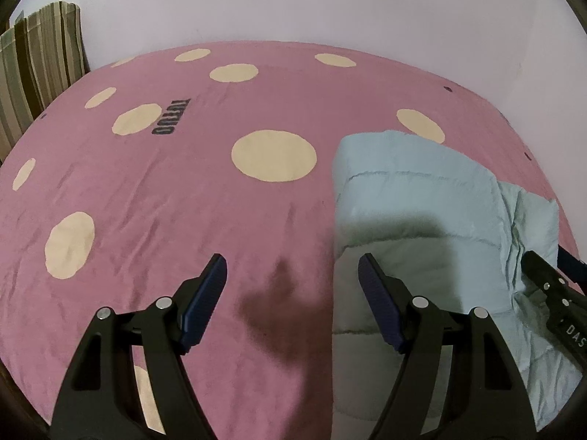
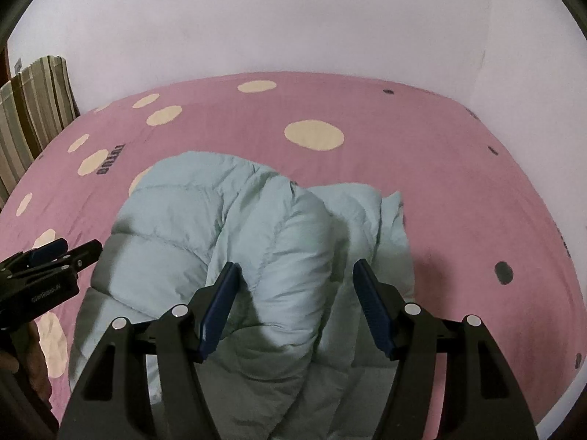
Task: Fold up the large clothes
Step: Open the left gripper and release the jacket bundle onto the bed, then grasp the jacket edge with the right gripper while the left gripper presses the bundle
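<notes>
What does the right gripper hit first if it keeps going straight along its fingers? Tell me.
Most likely the pale blue puffer jacket: its raised, bunched fold lies directly between and ahead of the open right gripper. The pink spotted bedsheet lies beyond. Depth is uncertain in this fisheye view.

A home bedroom is indicated. A bed (image 1: 183, 190) covered by a pink sheet (image 2: 422, 168) with cream dots is seen against plain white walls (image 1: 293, 0). A striped cushion (image 1: 40, 58) is propped at the corner, and a pale quilted jacket (image 2: 234, 227) lies on the bed.
</notes>
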{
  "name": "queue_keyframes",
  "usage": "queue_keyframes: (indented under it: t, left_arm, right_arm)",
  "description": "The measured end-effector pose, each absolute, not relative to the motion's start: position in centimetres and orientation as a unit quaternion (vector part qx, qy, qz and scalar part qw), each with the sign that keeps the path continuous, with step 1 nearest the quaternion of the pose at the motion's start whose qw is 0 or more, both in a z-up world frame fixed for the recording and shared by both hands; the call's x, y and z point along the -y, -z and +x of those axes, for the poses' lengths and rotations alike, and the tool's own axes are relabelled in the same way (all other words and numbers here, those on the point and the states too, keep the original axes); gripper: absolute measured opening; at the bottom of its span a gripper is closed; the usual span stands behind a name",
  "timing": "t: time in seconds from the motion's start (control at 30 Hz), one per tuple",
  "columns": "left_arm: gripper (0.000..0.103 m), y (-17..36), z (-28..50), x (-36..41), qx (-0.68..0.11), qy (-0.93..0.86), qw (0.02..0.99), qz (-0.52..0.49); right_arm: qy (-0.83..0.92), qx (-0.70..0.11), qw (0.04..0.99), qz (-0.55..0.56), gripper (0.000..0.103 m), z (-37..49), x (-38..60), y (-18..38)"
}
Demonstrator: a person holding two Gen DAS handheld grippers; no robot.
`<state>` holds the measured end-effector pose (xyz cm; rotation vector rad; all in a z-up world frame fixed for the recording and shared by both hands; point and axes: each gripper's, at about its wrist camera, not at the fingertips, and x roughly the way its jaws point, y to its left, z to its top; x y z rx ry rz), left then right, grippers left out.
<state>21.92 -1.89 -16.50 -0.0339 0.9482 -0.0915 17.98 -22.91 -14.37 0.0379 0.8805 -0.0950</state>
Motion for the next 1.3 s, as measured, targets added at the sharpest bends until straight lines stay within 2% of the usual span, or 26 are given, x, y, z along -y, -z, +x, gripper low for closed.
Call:
queue_keyframes:
  t: [0.27,0.33,0.43,0.5,0.57,0.67,0.93,1.0,1.3]
  left_arm:
    - [0.074,17.5,22.1,2.0,-0.460,0.045,0.886,-0.020]
    - [0.074,17.6,22.1,2.0,-0.460,0.044,0.887,-0.017]
    - [0.074,17.7,22.0,2.3,-0.458,0.042,0.888,-0.013]
    - [0.074,17.7,21.9,2.5,-0.457,0.037,0.889,-0.009]
    - [0.074,17.6,21.8,2.9,-0.455,0.027,0.890,-0.002]
    - [0.074,17.4,21.6,3.5,-0.458,-0.001,0.889,0.004]
    - [0.075,16.2,20.8,5.5,-0.451,-0.006,0.893,0.007]
    - [0.078,16.4,20.7,6.2,-0.451,-0.004,0.892,0.010]
    - [0.080,18.6,21.3,9.2,-0.463,-0.019,0.884,0.055]
  right_arm:
    - [0.043,-0.441,0.896,0.028,0.064,18.1,23.0,16.0]
    - [0.042,-0.441,0.896,0.030,0.061,18.1,23.0,16.1]
    - [0.031,-0.449,0.892,0.039,0.040,18.2,23.0,16.5]
    - [0.028,-0.451,0.891,0.037,0.034,18.4,22.9,16.7]
    - [0.023,-0.448,0.893,0.034,0.021,18.4,22.7,16.8]
    - [0.026,-0.433,0.901,0.016,0.012,18.1,22.5,16.4]
    - [0.064,-0.386,0.918,-0.064,0.008,17.1,22.9,14.6]
    - [0.068,-0.391,0.916,-0.063,0.008,17.2,23.7,14.8]
    - [0.076,-0.431,0.897,-0.062,0.008,18.4,25.7,18.6]
